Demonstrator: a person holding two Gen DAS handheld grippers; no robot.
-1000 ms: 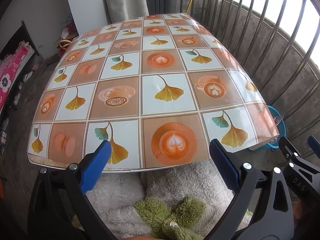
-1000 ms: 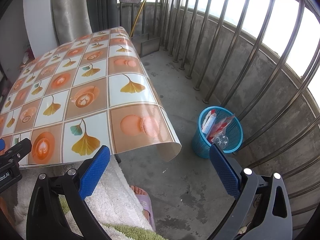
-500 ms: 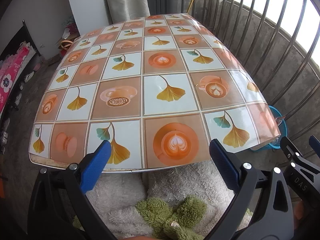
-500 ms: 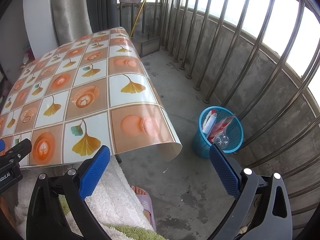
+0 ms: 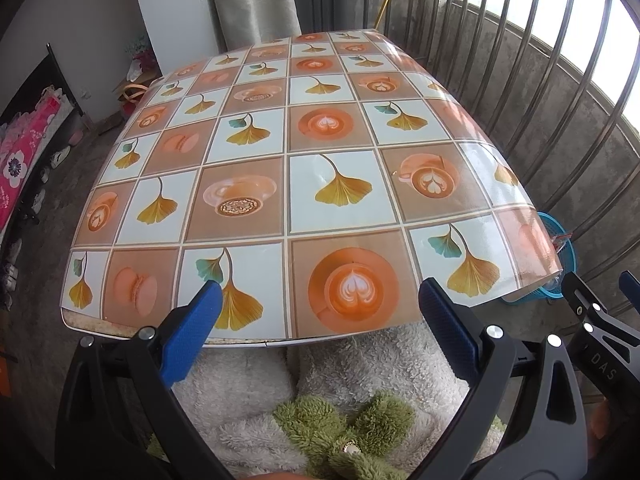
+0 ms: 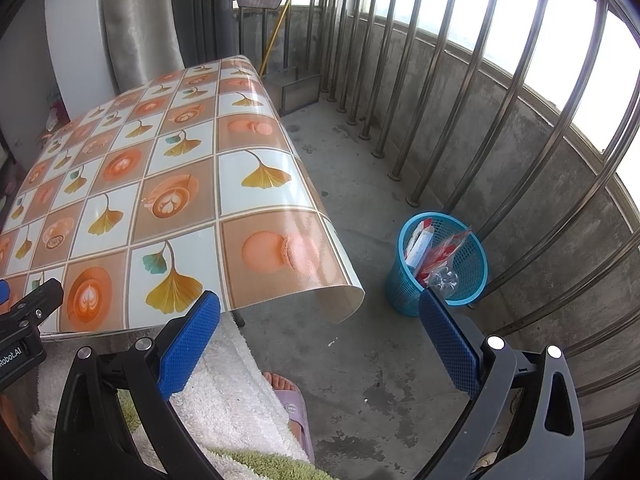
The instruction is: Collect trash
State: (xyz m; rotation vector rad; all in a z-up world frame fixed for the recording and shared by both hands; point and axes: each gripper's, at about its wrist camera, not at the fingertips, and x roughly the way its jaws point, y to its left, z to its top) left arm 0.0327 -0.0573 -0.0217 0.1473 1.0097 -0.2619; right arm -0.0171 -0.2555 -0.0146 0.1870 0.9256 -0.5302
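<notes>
Left wrist view: your left gripper [image 5: 316, 312] hangs over the near edge of the table with the glossy ginkgo-leaf and coffee-cup patterned cloth [image 5: 340, 152], jaws spread wide, gripping nothing. Right wrist view: your right gripper [image 6: 320, 328] is also wide open and empty, above the concrete floor [image 6: 360, 184]. Trash wrappers [image 6: 436, 252] sit inside the blue plastic mesh wastebasket [image 6: 472, 276], on the floor near the metal railing bars [image 6: 500, 92], beside the table's drooping corner.

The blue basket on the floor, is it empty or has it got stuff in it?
Not empty. The blue mesh plastic basket stands upright holding red-and-white wrappers and clear plastic.
</notes>
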